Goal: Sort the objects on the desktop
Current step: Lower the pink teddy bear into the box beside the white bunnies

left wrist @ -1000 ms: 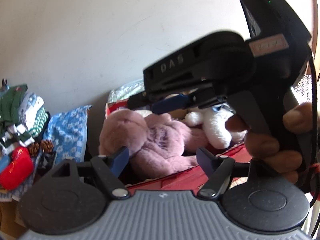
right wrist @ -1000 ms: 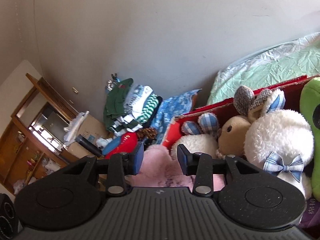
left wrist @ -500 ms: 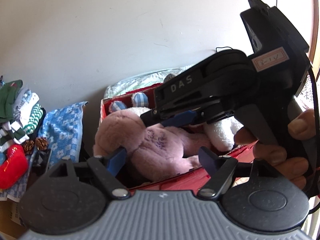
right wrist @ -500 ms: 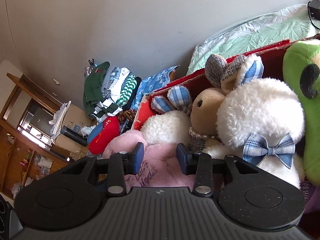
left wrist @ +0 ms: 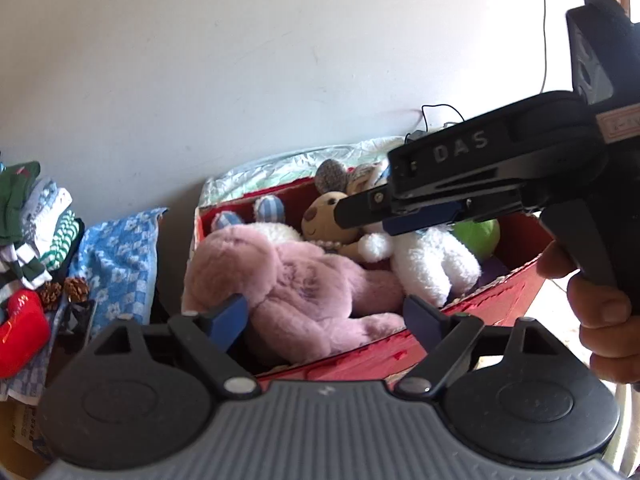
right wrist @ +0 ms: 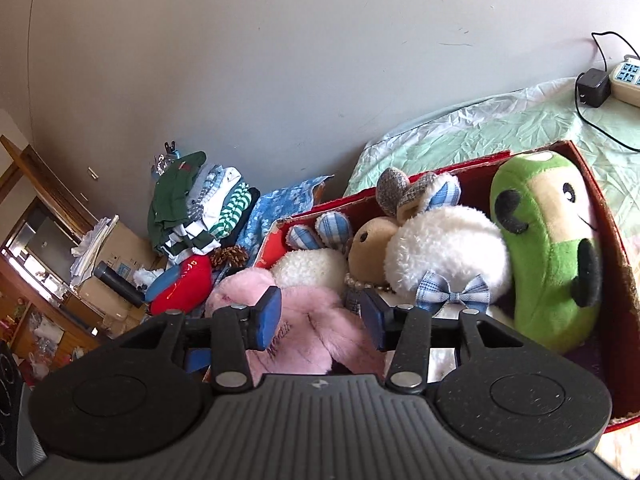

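A red box holds several plush toys. A pink plush lies at its near left end, beside a white rabbit with a blue bow, a brown toy and a green plush. My left gripper is open just short of the pink plush, not touching it. My right gripper, also seen from the side as the right gripper, hovers open over the toys with nothing between its fingers. A hand holds its handle.
Left of the box lie a blue flowered towel, a pile of folded clothes, pine cones and a red object. A green sheet with a power strip lies behind the box. A wooden cabinet stands far left.
The right gripper has moved right and back in the left wrist view, uncovering the toys. The right wrist view has swung right, bringing the green plush in. Both grippers stay open.
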Action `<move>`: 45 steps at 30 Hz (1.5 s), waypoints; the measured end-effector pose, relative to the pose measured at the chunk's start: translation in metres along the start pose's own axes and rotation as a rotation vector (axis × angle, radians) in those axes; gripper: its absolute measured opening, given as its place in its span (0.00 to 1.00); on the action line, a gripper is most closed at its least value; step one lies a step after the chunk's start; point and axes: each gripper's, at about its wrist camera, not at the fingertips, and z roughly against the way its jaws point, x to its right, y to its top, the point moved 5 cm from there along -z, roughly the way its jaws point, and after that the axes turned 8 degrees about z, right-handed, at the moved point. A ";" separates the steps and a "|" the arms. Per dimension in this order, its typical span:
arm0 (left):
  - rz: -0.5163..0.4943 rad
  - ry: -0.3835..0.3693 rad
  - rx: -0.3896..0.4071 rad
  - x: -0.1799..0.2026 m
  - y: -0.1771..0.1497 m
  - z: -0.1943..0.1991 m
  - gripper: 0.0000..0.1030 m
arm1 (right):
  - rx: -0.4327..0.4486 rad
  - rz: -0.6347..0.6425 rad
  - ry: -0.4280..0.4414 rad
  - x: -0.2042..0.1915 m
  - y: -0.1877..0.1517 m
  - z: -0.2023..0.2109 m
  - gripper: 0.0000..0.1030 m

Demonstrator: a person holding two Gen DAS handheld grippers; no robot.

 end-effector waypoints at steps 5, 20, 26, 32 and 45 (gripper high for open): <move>-0.058 0.031 0.064 0.007 0.009 0.009 0.85 | -0.062 0.014 -0.028 0.003 0.001 -0.021 0.40; 0.034 -0.029 0.011 -0.029 0.020 -0.022 0.93 | -0.225 0.107 0.020 -0.020 0.006 -0.069 0.39; 0.036 -0.058 -0.020 -0.026 0.012 -0.023 0.97 | -0.297 0.124 0.022 -0.023 -0.002 -0.079 0.40; 0.050 -0.101 -0.030 -0.020 0.011 -0.012 0.96 | -0.311 0.225 -0.002 -0.040 -0.005 -0.070 0.40; 0.171 -0.082 -0.098 -0.041 0.009 -0.050 0.91 | -0.322 0.175 -0.036 -0.023 -0.006 -0.107 0.42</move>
